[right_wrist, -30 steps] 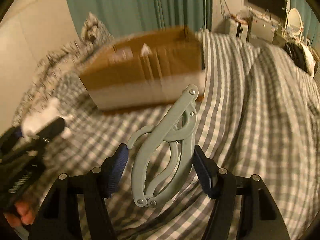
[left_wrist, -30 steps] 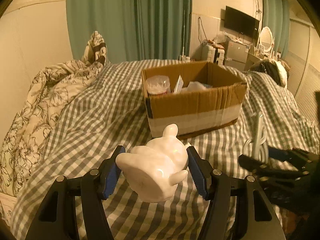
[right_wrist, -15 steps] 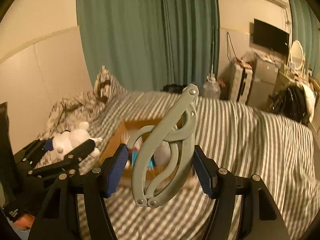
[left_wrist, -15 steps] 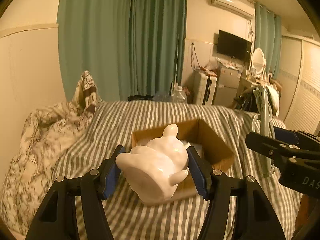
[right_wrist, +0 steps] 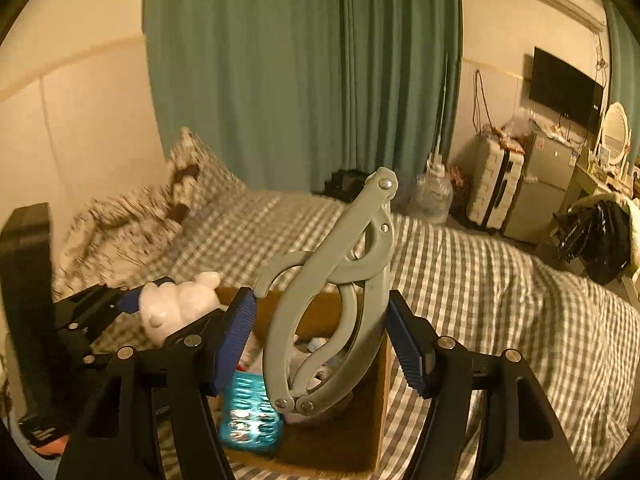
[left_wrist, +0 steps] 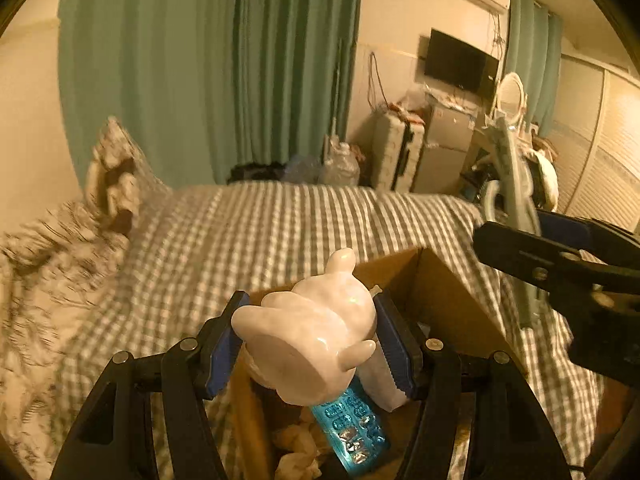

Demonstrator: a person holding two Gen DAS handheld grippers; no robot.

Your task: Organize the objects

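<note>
Blurring across the quilt (left_wrist: 48,280) and pillow (right_wrist: 188,184) at left. Hiding much of the box (left_wrist: 452,300) interior behind the white figurine (left_wrist: 308,332) and folded hanger (right_wrist: 340,300). Cutting the blue pack (left_wrist: 352,436) short behind the figurine.

Figurine (left_wrist: 308,340) and hanger (right_wrist: 336,304) above box (left_wrist: 452,300)

Two wrist fisheyes, angled down, close above the same cardboard box (left_wrist: 452,300) and checked bed (right_wrist: 500,280).
</note>
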